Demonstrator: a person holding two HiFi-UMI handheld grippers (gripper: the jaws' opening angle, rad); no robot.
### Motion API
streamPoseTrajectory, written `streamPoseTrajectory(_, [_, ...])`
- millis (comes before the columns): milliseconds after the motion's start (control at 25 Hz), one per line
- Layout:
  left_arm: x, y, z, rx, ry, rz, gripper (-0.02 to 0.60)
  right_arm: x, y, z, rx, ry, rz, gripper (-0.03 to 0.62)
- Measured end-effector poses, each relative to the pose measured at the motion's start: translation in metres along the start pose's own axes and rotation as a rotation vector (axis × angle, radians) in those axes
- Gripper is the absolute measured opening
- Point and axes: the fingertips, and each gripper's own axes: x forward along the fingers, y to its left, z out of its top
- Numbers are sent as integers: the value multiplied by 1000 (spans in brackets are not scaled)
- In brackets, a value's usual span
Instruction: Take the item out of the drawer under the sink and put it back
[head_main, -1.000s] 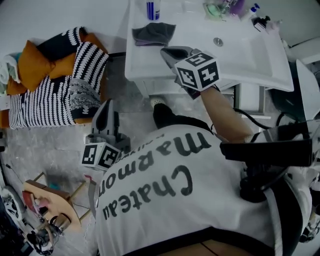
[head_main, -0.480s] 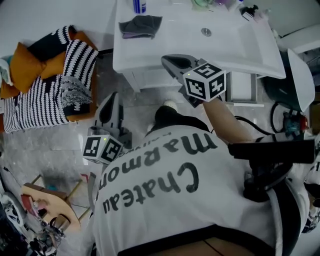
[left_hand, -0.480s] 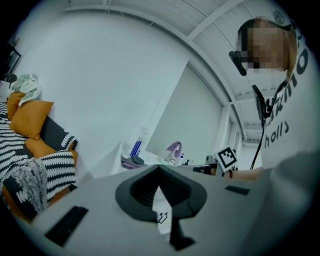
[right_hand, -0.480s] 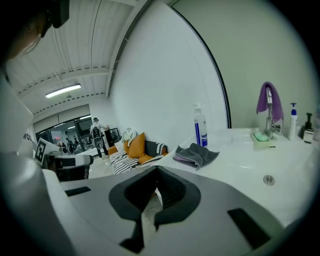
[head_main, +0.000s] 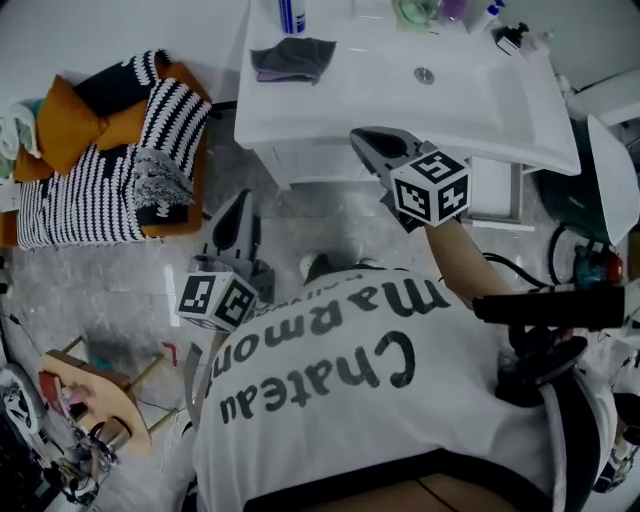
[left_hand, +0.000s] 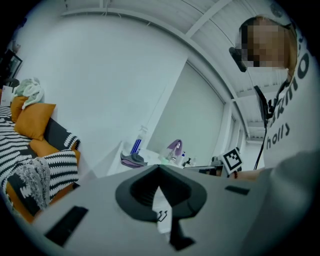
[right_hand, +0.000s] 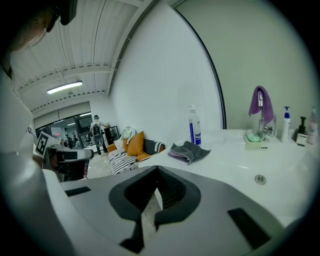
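The white sink (head_main: 500, 110) stands at the top of the head view, with a white cabinet front (head_main: 320, 165) under it. No drawer item shows in any view. My right gripper (head_main: 372, 143) is shut and empty, its tips just in front of the sink's front rim; in the right gripper view (right_hand: 156, 170) it points along the basin. My left gripper (head_main: 241, 203) hangs lower left over the floor, short of the cabinet. Its jaws (left_hand: 159, 169) are shut and hold nothing.
A grey cloth (head_main: 293, 58), a blue bottle (head_main: 291, 14) and a drain (head_main: 424, 75) are on the sink top. Striped and orange cushions (head_main: 110, 150) lie at the left. A wooden stool (head_main: 95, 400) stands at lower left. A white framed part (head_main: 495, 190) shows under the sink's right side.
The right gripper has drawn back from over the sink's rim and shifted right. The left gripper has moved a little right, toward the cabinet. Both stay shut.
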Motion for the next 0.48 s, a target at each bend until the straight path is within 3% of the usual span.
streamPoseTrajectory(480, [4,-57,-33,-44,30,41,9,-64,-27,-25,14,8,5,11])
